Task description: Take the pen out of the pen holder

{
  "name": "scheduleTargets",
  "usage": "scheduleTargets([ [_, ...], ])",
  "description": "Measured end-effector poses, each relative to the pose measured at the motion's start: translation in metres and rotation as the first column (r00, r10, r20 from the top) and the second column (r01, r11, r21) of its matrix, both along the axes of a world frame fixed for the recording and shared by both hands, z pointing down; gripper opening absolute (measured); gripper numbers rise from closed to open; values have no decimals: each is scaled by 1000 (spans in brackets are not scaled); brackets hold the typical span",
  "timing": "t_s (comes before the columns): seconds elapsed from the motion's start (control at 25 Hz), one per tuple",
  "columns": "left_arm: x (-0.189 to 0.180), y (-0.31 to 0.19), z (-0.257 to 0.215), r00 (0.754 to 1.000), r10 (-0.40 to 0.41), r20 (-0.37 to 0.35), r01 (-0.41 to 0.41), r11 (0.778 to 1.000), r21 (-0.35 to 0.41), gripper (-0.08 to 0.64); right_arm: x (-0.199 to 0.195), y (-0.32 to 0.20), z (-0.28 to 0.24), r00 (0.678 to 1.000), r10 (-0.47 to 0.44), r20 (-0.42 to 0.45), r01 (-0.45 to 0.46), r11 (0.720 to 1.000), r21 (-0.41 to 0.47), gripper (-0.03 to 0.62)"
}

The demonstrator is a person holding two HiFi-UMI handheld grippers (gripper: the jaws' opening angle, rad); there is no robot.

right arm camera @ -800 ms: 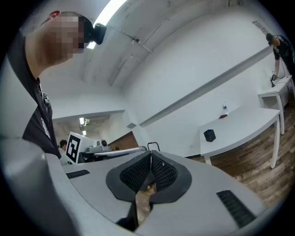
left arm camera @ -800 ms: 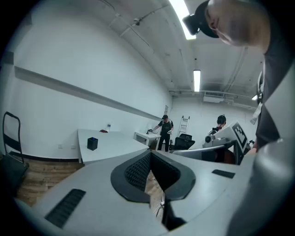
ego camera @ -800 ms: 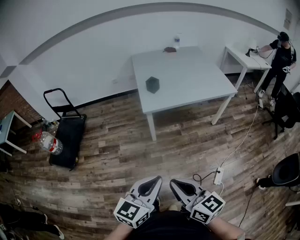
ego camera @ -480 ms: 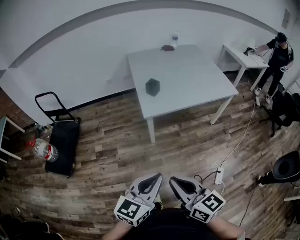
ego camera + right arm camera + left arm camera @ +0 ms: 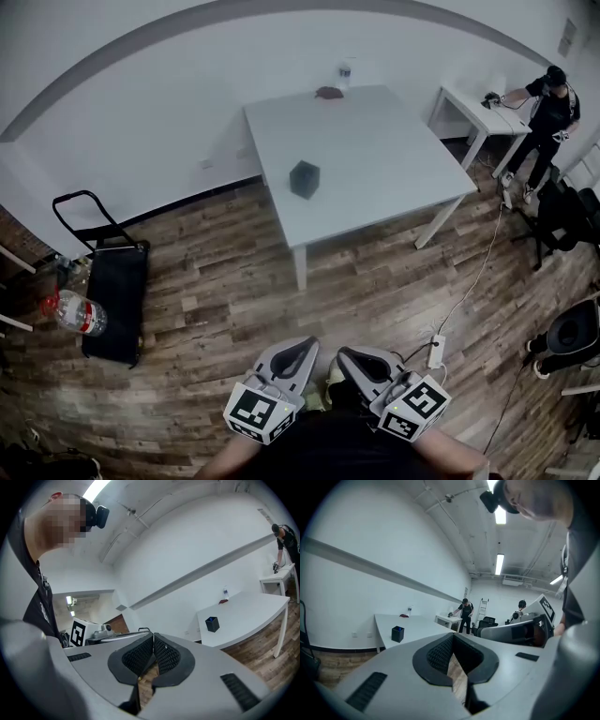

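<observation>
A dark square pen holder (image 5: 304, 178) stands on the white table (image 5: 394, 159) across the room; it also shows small in the left gripper view (image 5: 397, 633) and the right gripper view (image 5: 212, 624). A pen cannot be made out in it from here. Both grippers are held close to my body, far from the table. My left gripper (image 5: 298, 354) is shut with nothing between its pads (image 5: 440, 654). My right gripper (image 5: 354, 362) is shut and empty too, its pads (image 5: 161, 656) pressed together.
A bottle (image 5: 343, 74) and a small dark object (image 5: 328, 93) sit at the table's far edge. A black trolley (image 5: 111, 287) and a water bottle (image 5: 67, 312) stand at the left. A power strip (image 5: 436, 352) with cable lies on the wooden floor. Another person (image 5: 544, 117) works at a side table.
The head view has shifted: the table and the trolley have slid slightly left in the picture. Both grippers stay shut in the same place near my body.
</observation>
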State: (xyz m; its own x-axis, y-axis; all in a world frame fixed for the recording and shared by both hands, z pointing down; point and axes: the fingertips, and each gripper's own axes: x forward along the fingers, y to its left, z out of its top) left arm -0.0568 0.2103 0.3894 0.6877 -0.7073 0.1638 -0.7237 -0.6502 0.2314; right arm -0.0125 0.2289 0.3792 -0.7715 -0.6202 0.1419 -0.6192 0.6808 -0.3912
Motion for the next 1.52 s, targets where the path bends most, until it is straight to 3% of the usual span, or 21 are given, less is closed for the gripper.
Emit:
scheduleTargets([
  [0.44, -9, -91, 21, 999, -18, 42, 19, 1000, -17, 6, -8, -93, 15, 999, -28, 18, 28, 1000, -14, 14],
  [1.0, 2, -240, 36, 985, -33, 167, 35, 999, -6, 6, 11, -234, 12, 998, -58, 33, 58, 998, -18, 14],
  [1.16, -6, -271, 56, 972, -29, 234, 32, 999, -7, 6, 14, -252, 12, 998, -45, 39, 46, 999, -29, 14],
  [1.52, -15, -355, 101, 969, 32, 244, -38, 999, 21, 6, 28, -291, 32, 999, 43, -22, -45, 994, -97, 14],
])
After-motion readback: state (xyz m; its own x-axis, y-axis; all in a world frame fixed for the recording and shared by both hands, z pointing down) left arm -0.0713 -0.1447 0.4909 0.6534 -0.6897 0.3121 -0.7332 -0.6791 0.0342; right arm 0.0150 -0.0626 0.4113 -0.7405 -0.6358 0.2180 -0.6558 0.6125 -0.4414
